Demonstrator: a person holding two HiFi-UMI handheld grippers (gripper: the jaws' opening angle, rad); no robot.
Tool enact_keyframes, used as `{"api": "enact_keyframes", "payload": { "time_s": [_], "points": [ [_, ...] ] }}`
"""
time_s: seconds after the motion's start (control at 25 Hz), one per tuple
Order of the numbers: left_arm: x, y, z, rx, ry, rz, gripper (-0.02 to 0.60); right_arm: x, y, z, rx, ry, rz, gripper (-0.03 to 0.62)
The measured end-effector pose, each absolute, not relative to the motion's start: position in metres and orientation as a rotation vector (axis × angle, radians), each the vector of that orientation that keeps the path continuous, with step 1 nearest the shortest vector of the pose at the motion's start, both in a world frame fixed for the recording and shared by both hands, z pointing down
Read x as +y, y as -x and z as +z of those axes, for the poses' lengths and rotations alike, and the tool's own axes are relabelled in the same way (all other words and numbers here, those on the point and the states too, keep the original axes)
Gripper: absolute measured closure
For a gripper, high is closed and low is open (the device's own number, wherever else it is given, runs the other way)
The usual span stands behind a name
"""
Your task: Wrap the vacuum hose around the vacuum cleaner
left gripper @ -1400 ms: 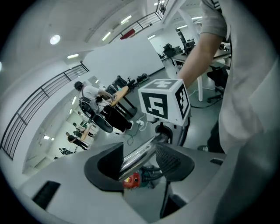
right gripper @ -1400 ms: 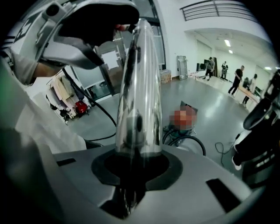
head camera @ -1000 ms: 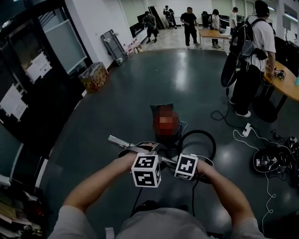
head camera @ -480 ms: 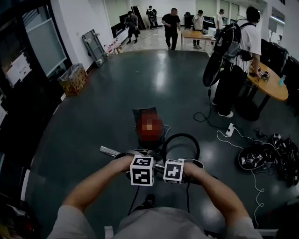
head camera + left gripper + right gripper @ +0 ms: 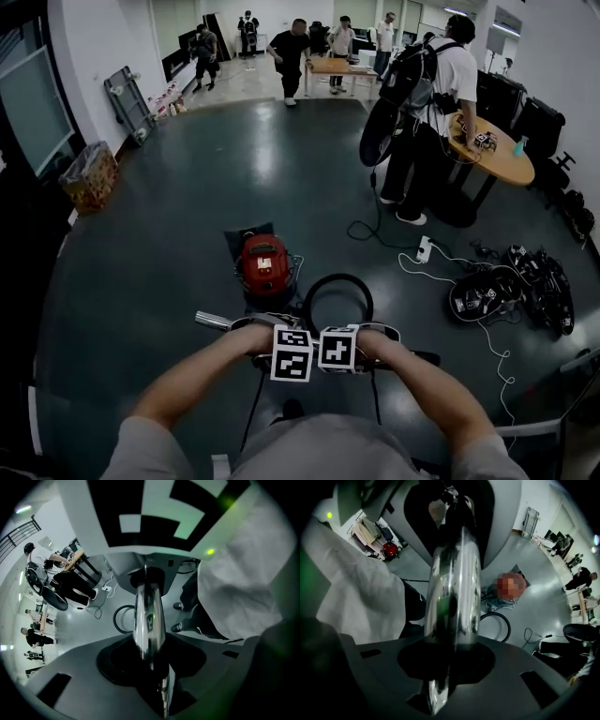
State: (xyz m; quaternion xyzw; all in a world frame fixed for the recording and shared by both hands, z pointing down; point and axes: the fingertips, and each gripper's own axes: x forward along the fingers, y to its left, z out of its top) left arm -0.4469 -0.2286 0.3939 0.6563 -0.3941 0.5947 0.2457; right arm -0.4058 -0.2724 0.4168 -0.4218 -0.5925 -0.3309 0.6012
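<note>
Both clamp chrome wand (image 5: pixel 214 321): left hand-held gripper (image 5: pixel 150 637), just closing, right hand-held gripper (image 5: pixel 452 641); vacuum cleaner (image 5: pixel 264 263), hose loop (image 5: pixel 337 277) ahead.

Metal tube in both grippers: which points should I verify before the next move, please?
1. Right gripper shut on the metal tube: ok.
2. Left gripper on the tube, its jaws have just been closing on it: ok.
3. Hose wrapped around the vacuum cleaner: not ok; it lies looped on the floor beside it.
4. Hose free of tangles: cannot tell.
5. Bystanders away from the cleaner: ok.
</note>
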Motion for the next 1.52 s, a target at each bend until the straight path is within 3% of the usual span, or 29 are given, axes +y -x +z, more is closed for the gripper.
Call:
{"api": "enact_keyframes", "payload": {
  "time_s": [0.08,0.56,0.64,0.76,1.08,1.52],
  "points": [
    [-0.225,0.456,0.402,-1.066,-1.815,1.622,0.439,-0.266,0.411,0.417,-1.385,0.951,-0.734,0.508],
    [-0.207,0.463,0.429,-1.02,-1.954,1.595,0.448,-0.244,0.414,0.437,-1.383,0.939,-0.689,0.506],
    [-0.203,0.46,0.439,-1.011,-1.953,1.577,0.448,-0.246,0.409,0.443,-1.388,0.942,-0.707,0.492],
    [-0.189,0.46,0.456,-1.003,-1.929,1.529,0.448,-0.261,0.403,0.442,-1.418,0.916,-0.69,0.398],
    [-0.172,0.472,0.491,-1.134,-1.796,1.318,0.448,-0.314,0.412,0.388,-1.69,0.728,-0.621,0.39],
    [-0.199,0.458,0.484,-1.336,-1.59,1.137,0.446,-0.356,0.389,0.346,-2.242,0.54,-0.037,0.391]
  ]
}}
